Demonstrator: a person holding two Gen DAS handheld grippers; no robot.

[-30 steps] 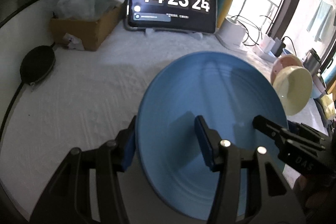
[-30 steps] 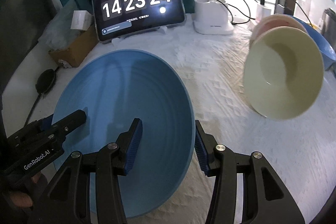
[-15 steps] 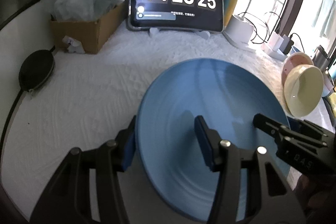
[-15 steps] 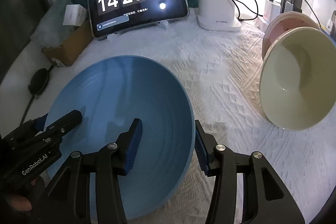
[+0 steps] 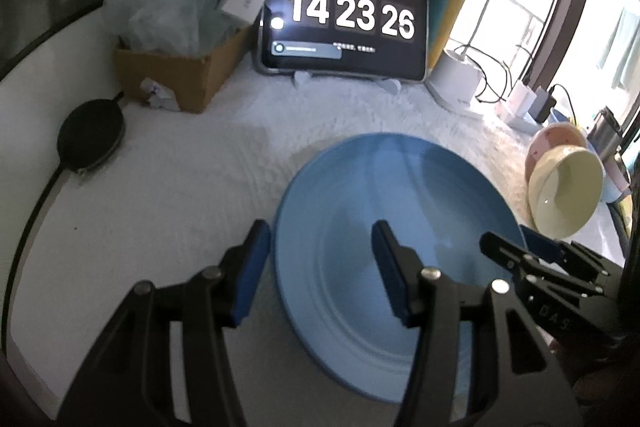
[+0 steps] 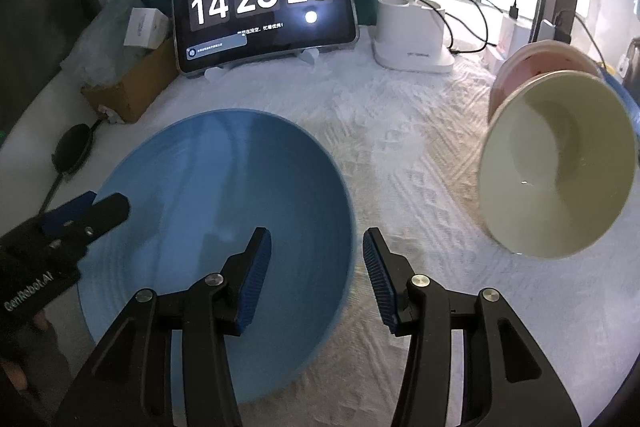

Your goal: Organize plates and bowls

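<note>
The blue plate [image 6: 216, 211] lies flat on the cloth [image 6: 420, 187], its rim straddled by both wide-open, empty grippers, left [image 5: 320, 267] and right [image 6: 316, 267], so the next move, apparently, is closing both to lift it toward the tilted bowls [image 6: 556, 167].

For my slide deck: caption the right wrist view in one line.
Right gripper open astride the blue plate rim, left gripper at its far edge, cream bowl tilted alongside.

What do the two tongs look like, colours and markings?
Both are matte black, with two angular fingers, silver pivot screws and ribbed blue pads. The left tongs show white "GenRobot.AI" lettering on the body in the right wrist view; the right tongs show faint letters that cannot be read. No cables visible.
</note>
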